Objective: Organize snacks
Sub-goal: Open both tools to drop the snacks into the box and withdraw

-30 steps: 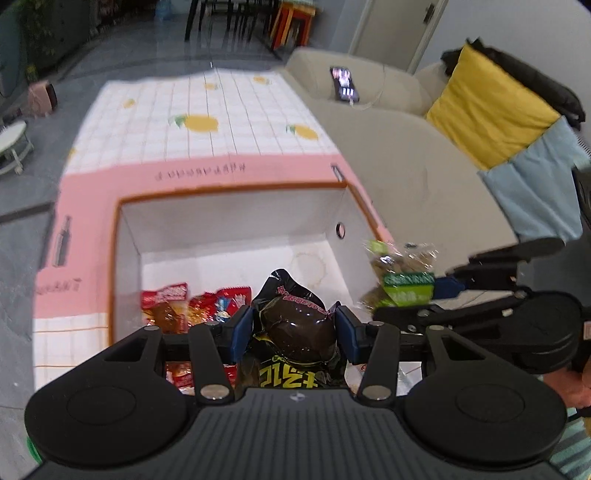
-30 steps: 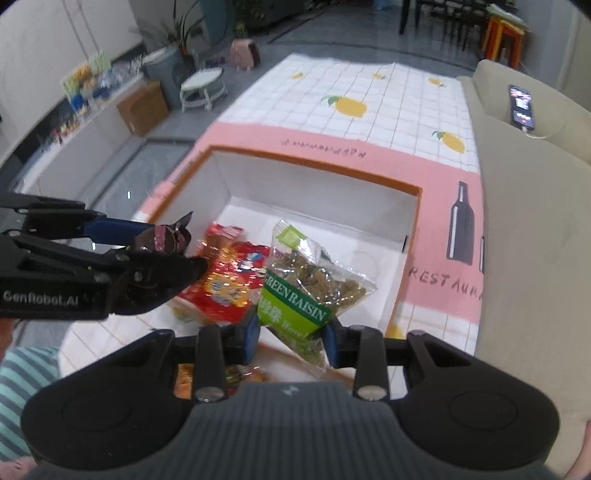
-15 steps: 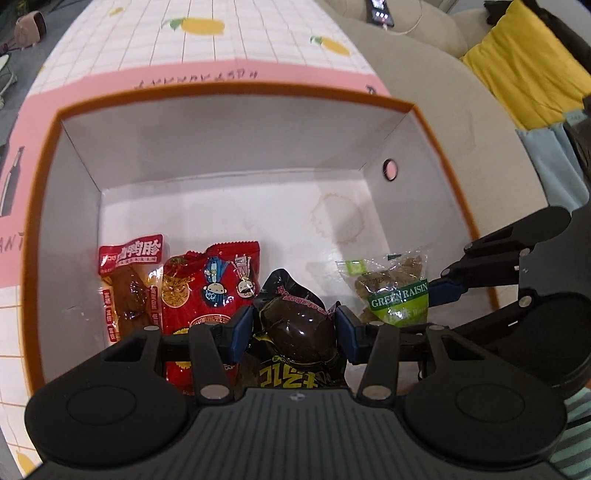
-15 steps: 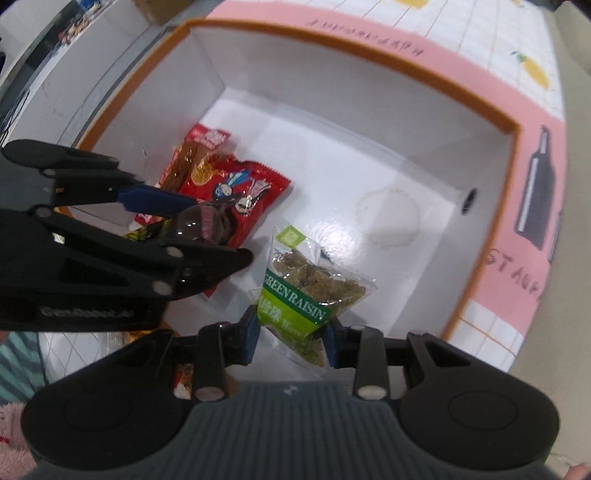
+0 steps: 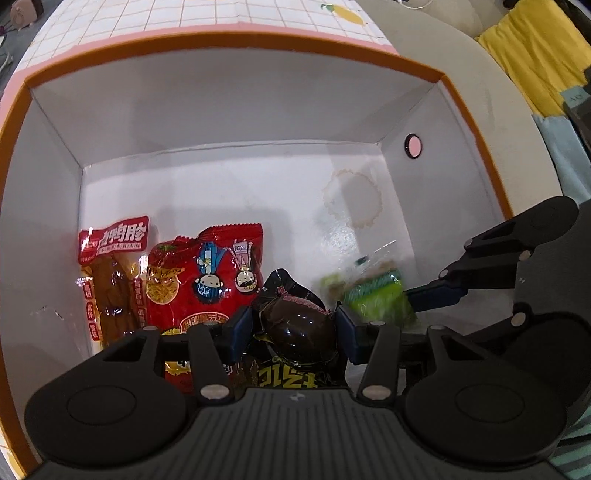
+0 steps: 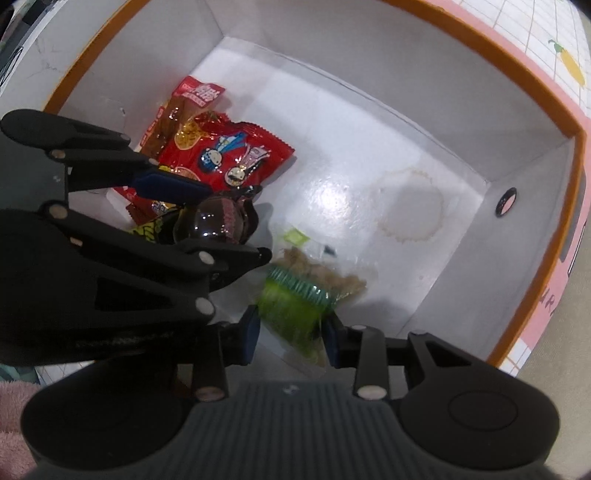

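Note:
Both grippers reach down into a white box with an orange rim (image 5: 236,37) (image 6: 554,110). My left gripper (image 5: 294,328) (image 6: 229,221) is shut on a dark brown glossy snack packet (image 5: 295,325) (image 6: 218,223) with yellow lettering. Just to its right, my right gripper (image 6: 290,332) (image 5: 406,299) is shut on a green raisin bag (image 6: 295,299) (image 5: 373,295), blurred by motion, low over the box floor. On the floor at the left lie a red cartoon snack bag (image 5: 207,273) (image 6: 229,155) and a red-topped duck snack pack (image 5: 110,266) (image 6: 184,103).
The box floor (image 5: 258,192) on the right bears a round stain (image 6: 410,206); a small hole (image 5: 412,146) pierces the right wall. A pink and white checked cloth (image 5: 221,14) surrounds the box. A beige sofa (image 5: 461,74) with a yellow cushion (image 5: 535,48) lies to the right.
Both grippers have sunk from above the box down into it, each still holding its packet. The views tipped downward, and the raisin bag now blurs near the floor.

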A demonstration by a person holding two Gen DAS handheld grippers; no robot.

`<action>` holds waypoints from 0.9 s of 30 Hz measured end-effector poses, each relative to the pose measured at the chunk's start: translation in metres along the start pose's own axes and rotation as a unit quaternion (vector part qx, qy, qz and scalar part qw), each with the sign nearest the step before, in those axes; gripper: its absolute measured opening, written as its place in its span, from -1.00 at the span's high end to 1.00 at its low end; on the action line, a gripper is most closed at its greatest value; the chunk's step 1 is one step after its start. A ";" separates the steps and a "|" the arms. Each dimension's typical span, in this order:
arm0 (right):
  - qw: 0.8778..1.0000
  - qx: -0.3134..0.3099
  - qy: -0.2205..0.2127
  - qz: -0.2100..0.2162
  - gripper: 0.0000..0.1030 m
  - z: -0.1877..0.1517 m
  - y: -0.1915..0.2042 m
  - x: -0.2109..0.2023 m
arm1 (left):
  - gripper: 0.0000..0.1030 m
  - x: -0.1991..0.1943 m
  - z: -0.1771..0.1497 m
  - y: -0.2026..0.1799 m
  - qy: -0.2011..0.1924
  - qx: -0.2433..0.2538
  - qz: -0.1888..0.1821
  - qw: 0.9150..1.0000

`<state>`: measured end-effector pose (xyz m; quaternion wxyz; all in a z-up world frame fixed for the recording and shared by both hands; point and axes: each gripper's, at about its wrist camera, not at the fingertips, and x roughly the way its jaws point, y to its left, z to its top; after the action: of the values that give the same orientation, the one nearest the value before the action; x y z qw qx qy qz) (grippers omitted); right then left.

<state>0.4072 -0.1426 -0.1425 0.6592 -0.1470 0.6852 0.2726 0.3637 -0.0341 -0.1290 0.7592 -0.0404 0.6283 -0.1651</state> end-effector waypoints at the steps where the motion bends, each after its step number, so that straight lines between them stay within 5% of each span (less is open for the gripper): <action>1: 1.000 0.002 0.001 0.001 0.35 0.000 -0.001 0.000 | -0.11 0.000 0.000 0.001 0.001 -0.001 0.000 1.000; 18: 0.999 0.003 -0.037 -0.009 0.07 -0.018 0.012 -0.044 | -0.22 -0.051 -0.017 -0.011 -0.057 0.010 0.023 0.998; 27: 0.989 0.040 -0.141 -0.033 0.06 -0.070 0.020 -0.107 | -0.22 -0.126 -0.064 -0.033 -0.153 0.032 0.043 0.987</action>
<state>0.3475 -0.1835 -0.0350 0.7632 -0.1032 0.5906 0.2410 0.2755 -0.0180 -0.0153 0.8536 -0.0138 0.5004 -0.1445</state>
